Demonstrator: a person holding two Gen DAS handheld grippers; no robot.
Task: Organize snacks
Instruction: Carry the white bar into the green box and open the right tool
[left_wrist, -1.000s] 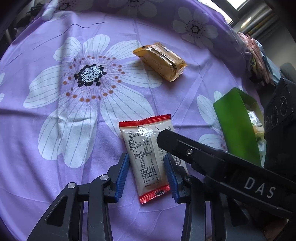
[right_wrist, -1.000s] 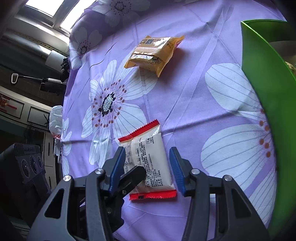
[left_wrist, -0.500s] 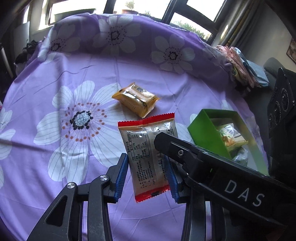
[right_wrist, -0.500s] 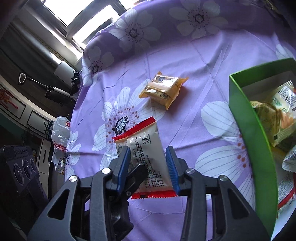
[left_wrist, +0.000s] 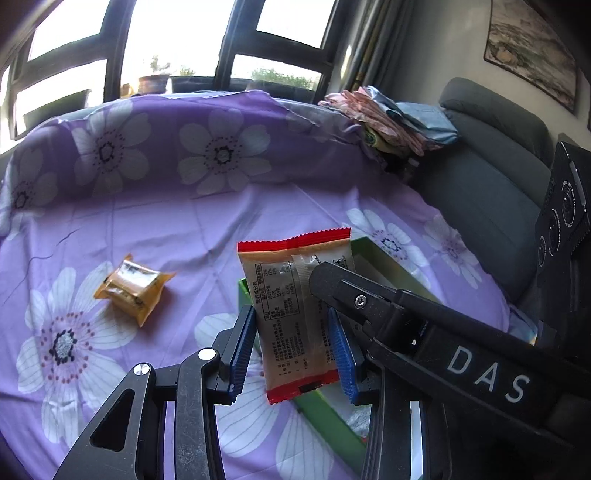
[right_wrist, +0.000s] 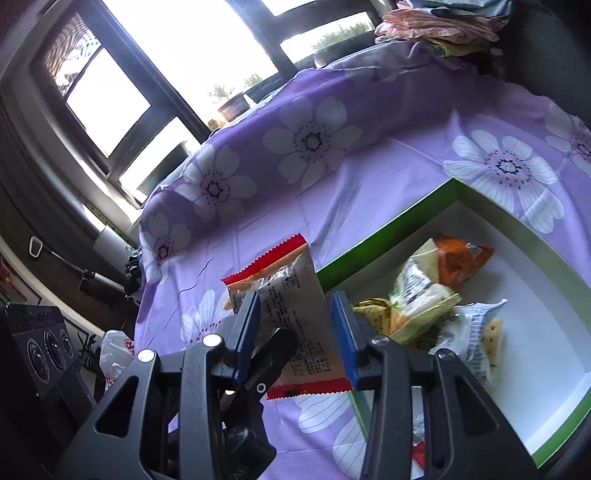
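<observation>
A red-edged clear snack packet (left_wrist: 295, 314) hangs in the air, gripped from both sides. My left gripper (left_wrist: 291, 347) and my right gripper (right_wrist: 297, 332) are both shut on it (right_wrist: 295, 314), their blue pads pressing its edges. It is held above the near corner of the green box (right_wrist: 388, 236), which shows partly behind the packet in the left wrist view (left_wrist: 384, 258). The box holds several snack packets (right_wrist: 424, 295). A yellow snack packet (left_wrist: 133, 288) lies on the purple flowered cloth (left_wrist: 147, 221) to the left.
A grey sofa (left_wrist: 491, 184) with folded clothes (left_wrist: 388, 118) stands behind the table on the right. Windows (left_wrist: 184, 44) are behind. A white plastic bag (right_wrist: 118, 350) lies off the table's left edge.
Both grippers have lifted the red-edged packet off the cloth and carried it up and right, over the green box's corner. The cameras now tilt up toward the windows.
</observation>
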